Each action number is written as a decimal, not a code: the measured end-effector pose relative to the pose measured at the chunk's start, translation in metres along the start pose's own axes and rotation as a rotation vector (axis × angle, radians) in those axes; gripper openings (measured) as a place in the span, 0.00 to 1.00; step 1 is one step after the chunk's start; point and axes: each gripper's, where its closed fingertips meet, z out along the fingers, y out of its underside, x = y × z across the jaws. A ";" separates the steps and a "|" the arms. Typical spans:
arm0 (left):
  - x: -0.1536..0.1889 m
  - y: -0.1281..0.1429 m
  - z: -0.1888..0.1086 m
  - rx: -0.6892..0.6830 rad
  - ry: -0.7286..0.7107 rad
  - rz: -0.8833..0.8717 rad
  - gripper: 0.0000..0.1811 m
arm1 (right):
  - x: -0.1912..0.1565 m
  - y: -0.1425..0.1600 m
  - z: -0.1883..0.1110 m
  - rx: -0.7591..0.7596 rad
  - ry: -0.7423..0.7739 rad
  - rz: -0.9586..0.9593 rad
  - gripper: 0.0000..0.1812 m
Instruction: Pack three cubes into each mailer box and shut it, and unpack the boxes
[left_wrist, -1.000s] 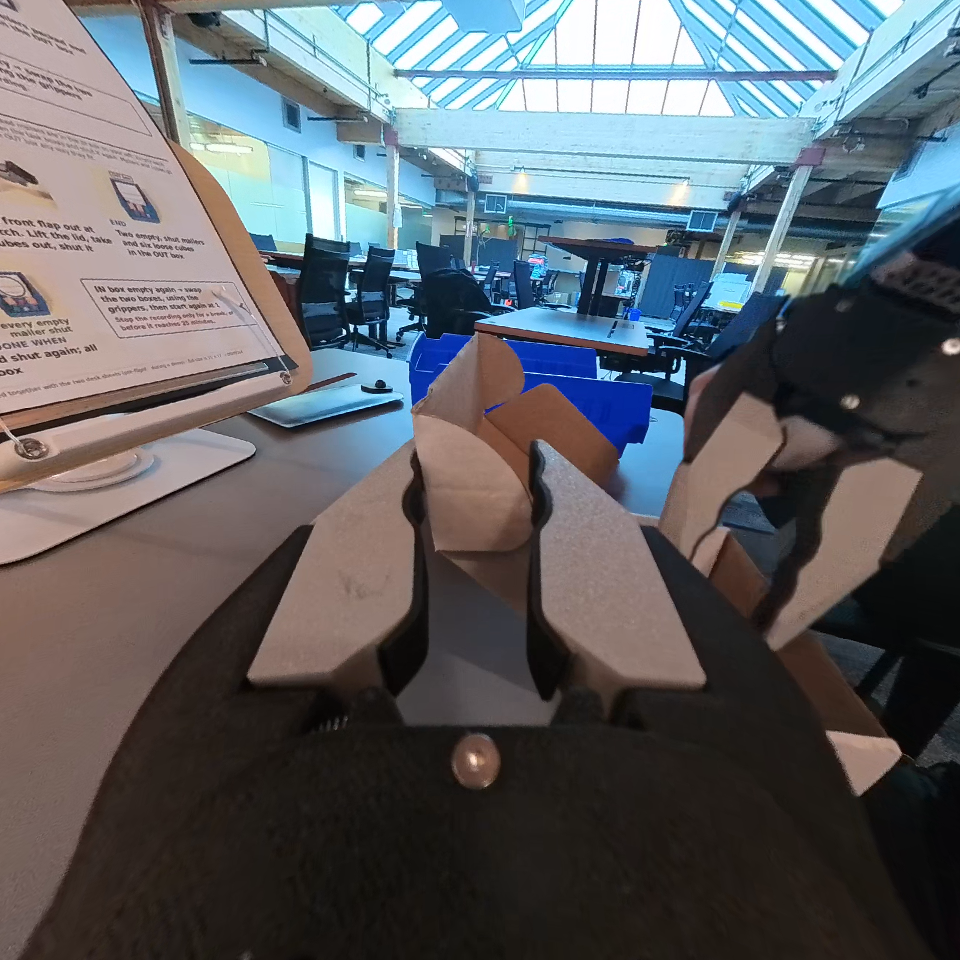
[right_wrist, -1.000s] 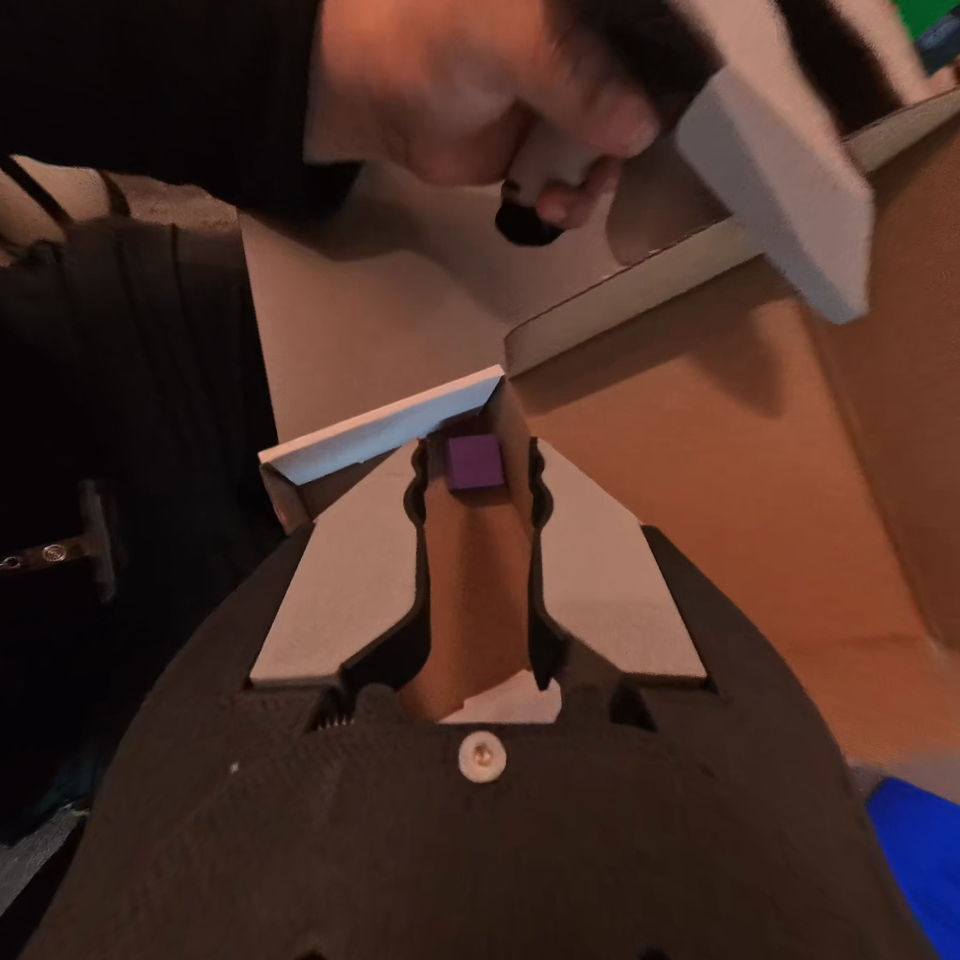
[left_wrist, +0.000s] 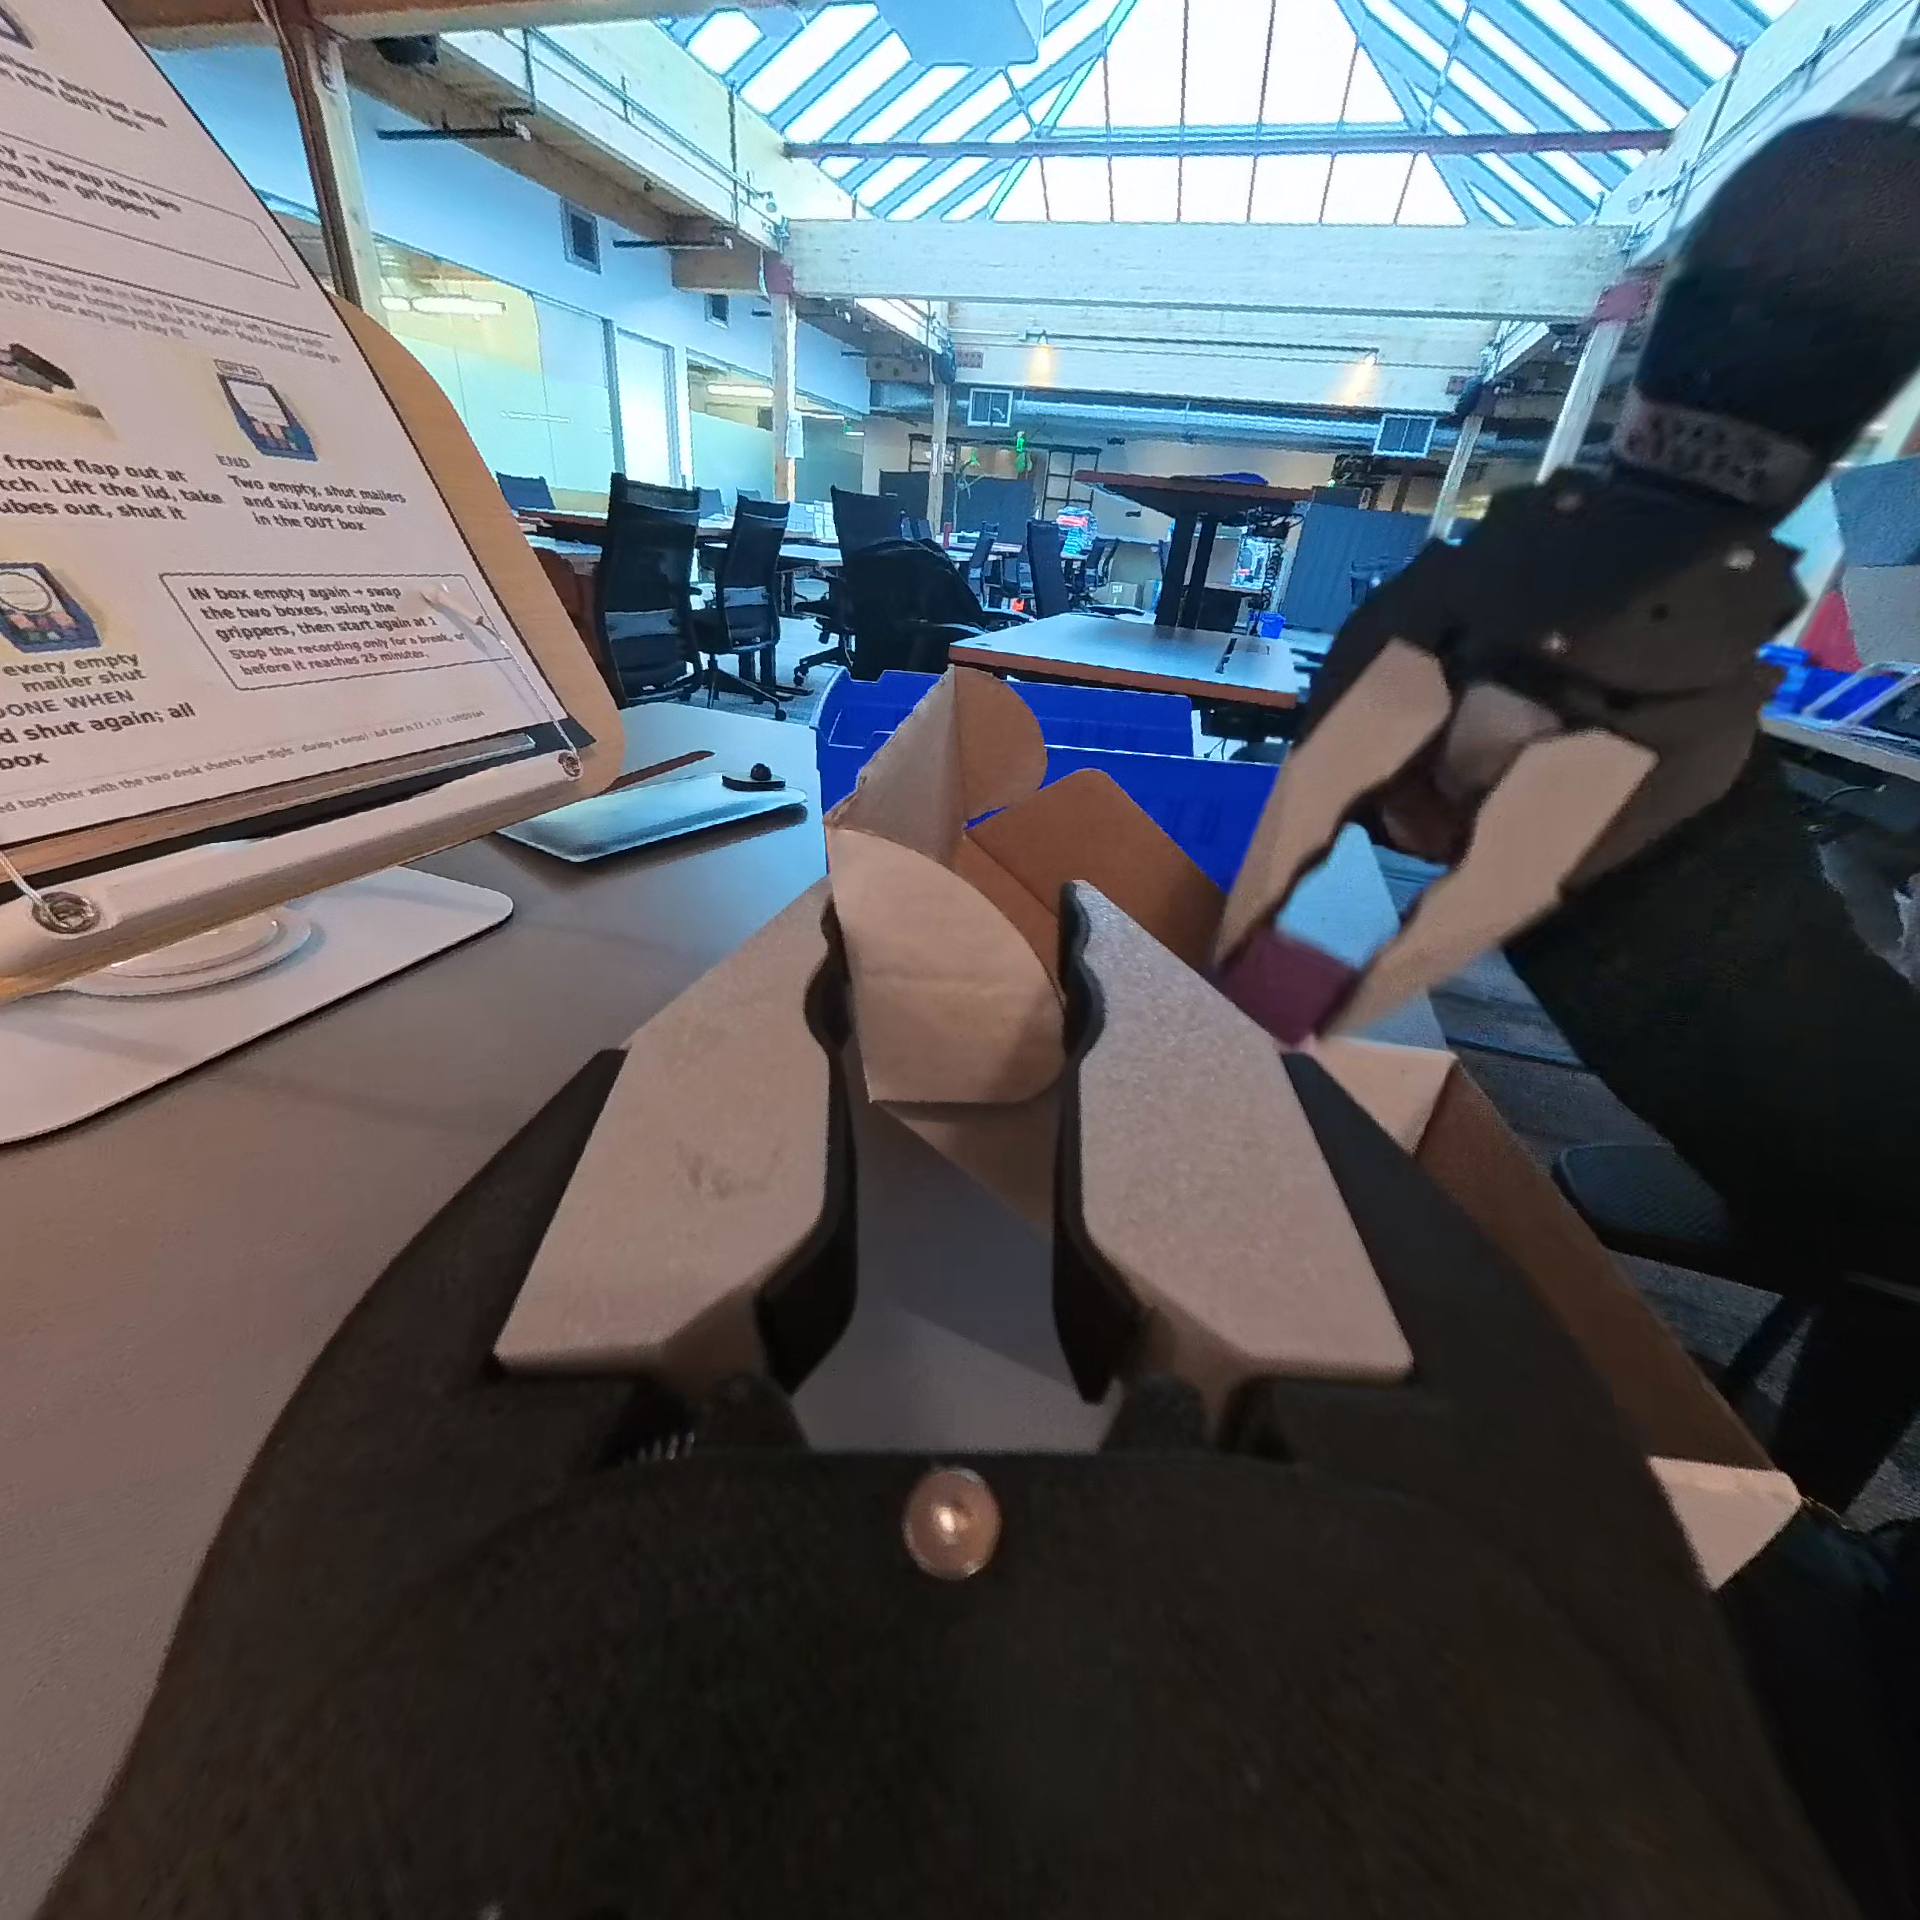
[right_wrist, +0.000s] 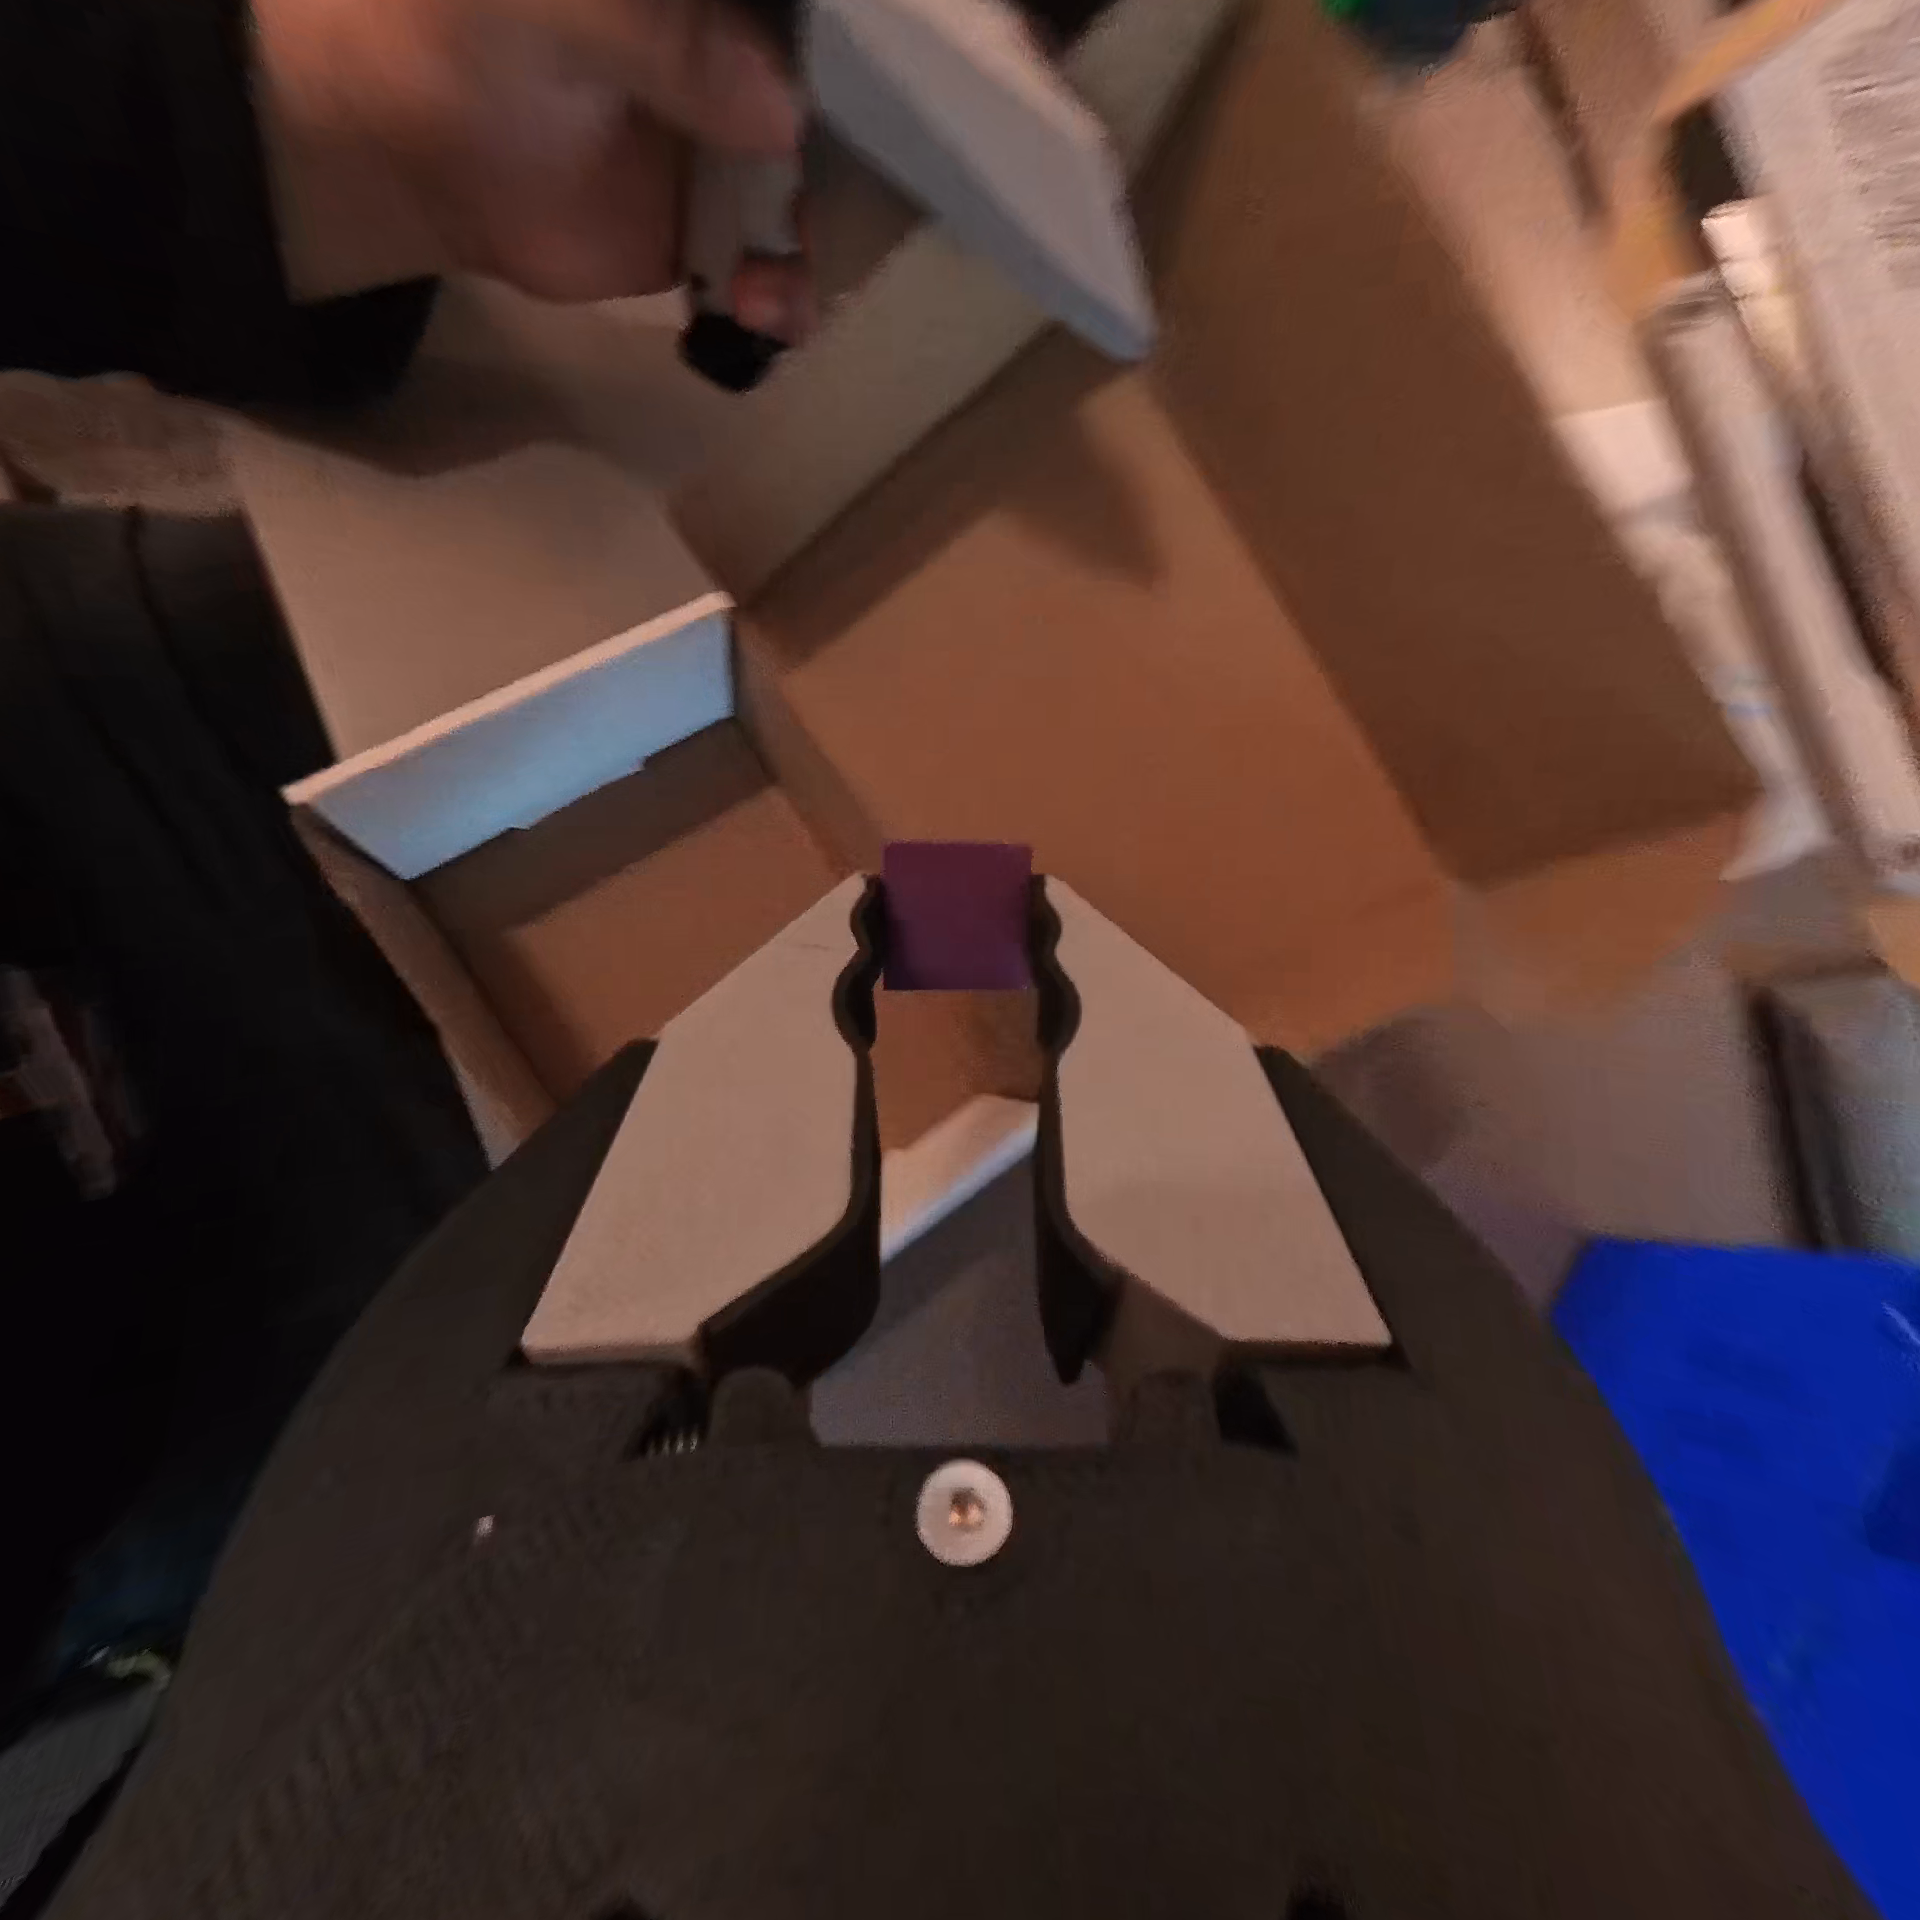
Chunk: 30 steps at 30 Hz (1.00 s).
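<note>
seemingly mid-unpack: the right gripper (right_wrist: 956, 920) pinches a purple cube (right_wrist: 956, 914) at its tips, lifted above the open mailer box (right_wrist: 1039, 748); other cubes aren't visible. the left gripper (left_wrist: 951, 1013) clamps the box's raised lid flap (left_wrist: 935, 987). the cube has no long axis, one face toward the camera.

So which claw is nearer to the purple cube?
Right. The right claw is shut on the purple cube, holding it above the open mailer box. The left claw is apart from the cube, gripping the box's lid flap.
</note>
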 end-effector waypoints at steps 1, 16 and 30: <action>0.000 0.000 0.000 0.000 0.000 -0.002 0.21 | 0.013 0.001 -0.013 0.031 0.048 0.021 0.14; -0.001 0.001 0.000 0.009 -0.004 -0.016 0.21 | 0.211 0.243 -0.167 -0.016 0.832 0.694 0.14; 0.000 0.000 0.000 0.007 -0.003 -0.003 0.21 | 0.221 0.342 -0.138 -0.177 0.873 1.015 0.18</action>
